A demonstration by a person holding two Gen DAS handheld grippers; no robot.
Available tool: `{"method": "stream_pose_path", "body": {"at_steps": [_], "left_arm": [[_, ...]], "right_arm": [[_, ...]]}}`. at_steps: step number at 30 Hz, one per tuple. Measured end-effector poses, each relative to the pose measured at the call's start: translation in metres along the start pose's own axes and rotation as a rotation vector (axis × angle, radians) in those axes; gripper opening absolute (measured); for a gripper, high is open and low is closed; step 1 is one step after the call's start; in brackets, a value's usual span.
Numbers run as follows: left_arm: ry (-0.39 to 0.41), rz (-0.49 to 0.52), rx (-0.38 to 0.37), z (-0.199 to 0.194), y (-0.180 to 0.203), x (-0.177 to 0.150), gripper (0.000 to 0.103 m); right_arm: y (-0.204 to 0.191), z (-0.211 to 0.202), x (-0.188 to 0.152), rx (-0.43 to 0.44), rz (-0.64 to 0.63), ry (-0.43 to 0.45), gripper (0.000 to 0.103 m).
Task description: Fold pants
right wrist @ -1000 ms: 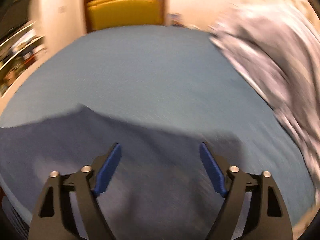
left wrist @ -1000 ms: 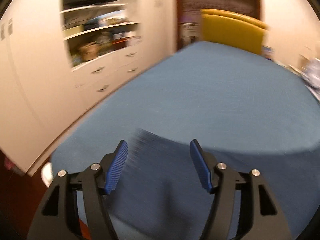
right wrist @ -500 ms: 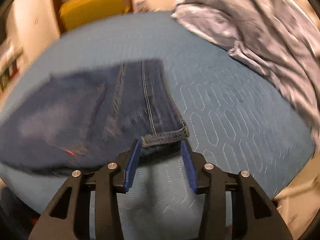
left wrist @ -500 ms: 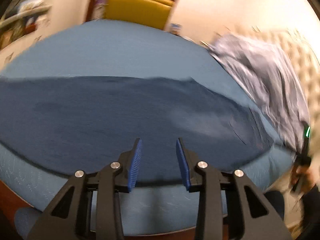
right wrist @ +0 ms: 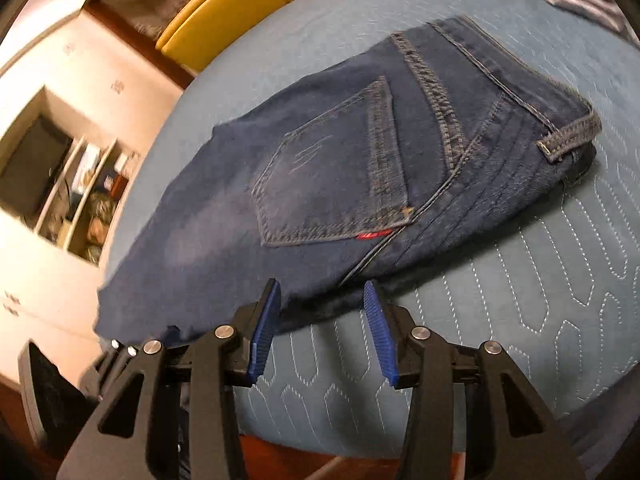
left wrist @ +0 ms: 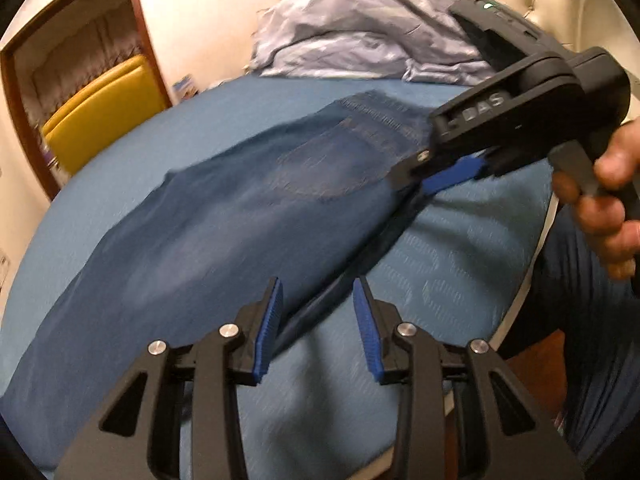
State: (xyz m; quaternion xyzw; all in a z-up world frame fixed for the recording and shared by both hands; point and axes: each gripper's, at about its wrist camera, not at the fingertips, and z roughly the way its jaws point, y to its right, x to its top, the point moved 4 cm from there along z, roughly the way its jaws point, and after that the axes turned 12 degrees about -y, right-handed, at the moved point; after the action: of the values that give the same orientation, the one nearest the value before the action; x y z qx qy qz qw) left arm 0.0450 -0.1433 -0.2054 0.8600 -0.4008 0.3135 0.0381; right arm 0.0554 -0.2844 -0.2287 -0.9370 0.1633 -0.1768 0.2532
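Two tongs at work. From the left wrist, our left tongs (left wrist: 318, 312) hover parted over the near edge of the jeans (left wrist: 224, 224), gripping nothing; the jeans lie flat on the bed (left wrist: 460, 272). From the right wrist, our right tongs (right wrist: 320, 316), which have just been narrowing, straddle the hem unpinched. Next, we judge: clamp both and fold across.

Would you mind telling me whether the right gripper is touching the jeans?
Cannot tell. In the right wrist view the jeans edge lies between the right gripper pads, without a plain press or gap.

Matt denim pants (right wrist: 360, 168) on quilted cloth bedspread (right wrist: 540, 320).
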Motion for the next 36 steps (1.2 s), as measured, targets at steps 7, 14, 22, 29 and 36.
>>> {"method": "stream_pose_path", "body": {"at_steps": [7, 14, 22, 29, 36], "left_arm": [[-0.020, 0.099, 0.027, 0.030, 0.021, 0.018, 0.013], [-0.011, 0.117, 0.066, 0.029, 0.028, 0.018, 0.001], [-0.011, 0.205, 0.086, 0.033, 0.058, 0.015, 0.000], [0.041, -0.107, 0.141, -0.009, -0.021, -0.003, 0.040], [-0.017, -0.449, 0.100, 0.020, -0.087, -0.007, 0.030]], "right_arm": [[0.012, 0.001, -0.005, -0.059, -0.020, -0.024, 0.002], [0.029, -0.029, -0.002, -0.090, 0.010, 0.060, 0.002], [0.024, -0.053, 0.031, -0.215, -0.096, 0.217, 0.012], [0.066, -0.019, 0.043, -0.419, -0.117, 0.100, 0.001], [0.056, -0.028, 0.034, -0.490, -0.150, 0.101, 0.012]]}}
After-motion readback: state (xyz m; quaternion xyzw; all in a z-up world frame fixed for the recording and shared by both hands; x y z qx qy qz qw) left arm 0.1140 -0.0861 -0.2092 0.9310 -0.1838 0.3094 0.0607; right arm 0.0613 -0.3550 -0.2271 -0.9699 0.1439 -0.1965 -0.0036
